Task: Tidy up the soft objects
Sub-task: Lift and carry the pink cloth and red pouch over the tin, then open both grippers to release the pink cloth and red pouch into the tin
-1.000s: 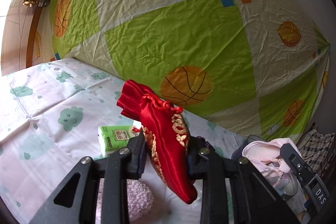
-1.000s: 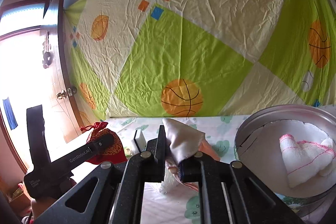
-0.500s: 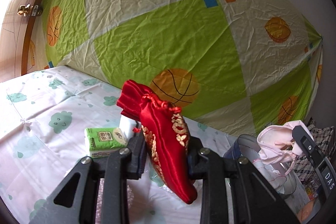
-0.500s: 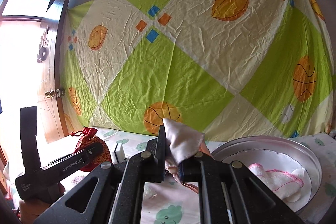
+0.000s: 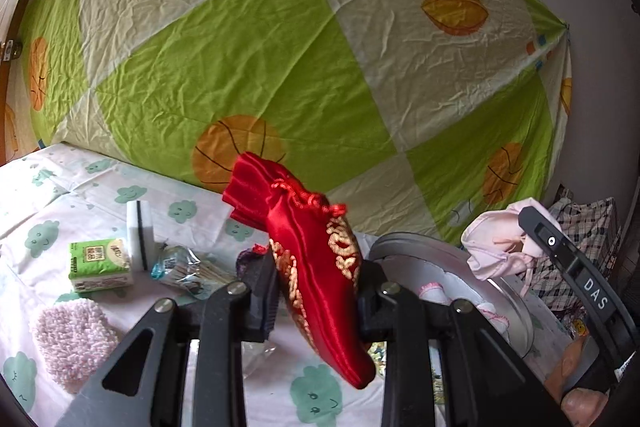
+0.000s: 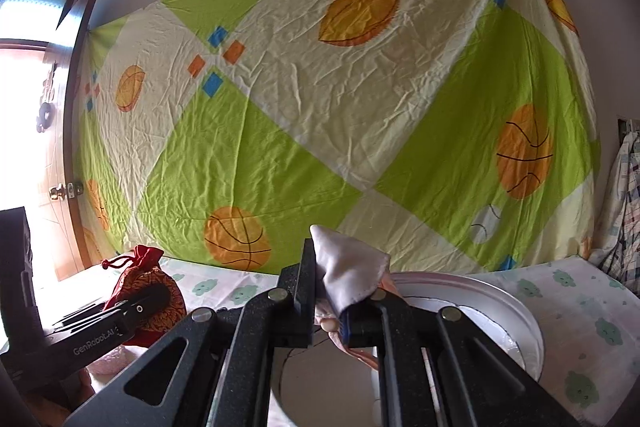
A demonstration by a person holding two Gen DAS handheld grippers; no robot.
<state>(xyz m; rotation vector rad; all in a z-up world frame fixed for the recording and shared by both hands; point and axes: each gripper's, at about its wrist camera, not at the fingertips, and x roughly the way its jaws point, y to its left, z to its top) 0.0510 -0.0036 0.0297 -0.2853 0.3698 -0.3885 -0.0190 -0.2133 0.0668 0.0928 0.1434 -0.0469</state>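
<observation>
A: Entry, soft items in grip. How many?

B: Two. One red satin drawstring pouch with gold embroidery [image 5: 316, 267], clamped between the pads of the left hand-held gripper [image 5: 316, 303], lifted clear above the cloud-print sheet [image 5: 60, 211] covering the surface. It is tilted, gathered neck up and to the left, lower tip hanging below the jaws. One pale pink-white cloth piece [image 6: 348, 275] pinched in the right hand-held gripper [image 6: 332, 311], jaws fully together on it, the fabric standing up above the pads.

A: Where is that one?

B: Just over the near rim of the single round grey metal basin [image 6: 480, 291]. In the left view the basin [image 5: 516, 311] holds one white item with pink stitching [image 5: 432, 293], mostly hidden.

A: Loose items on the sheet?

B: Left view count: one fluffy pink chenille pad [image 5: 72, 339], one green tissue pack [image 5: 100, 265], one white sponge block with a dark stripe [image 5: 140, 237] standing upright just beside the pack, one clear plastic packet [image 5: 188, 269] of thin sticks. One purple scrap [image 5: 248, 257] shows behind the left finger; cannot tell what it is.

A: Background?

B: One hanging green-and-cream sheet with orange ball prints [image 5: 256, 59]. One wooden door [image 6: 60, 155] at left in the right view.
</observation>
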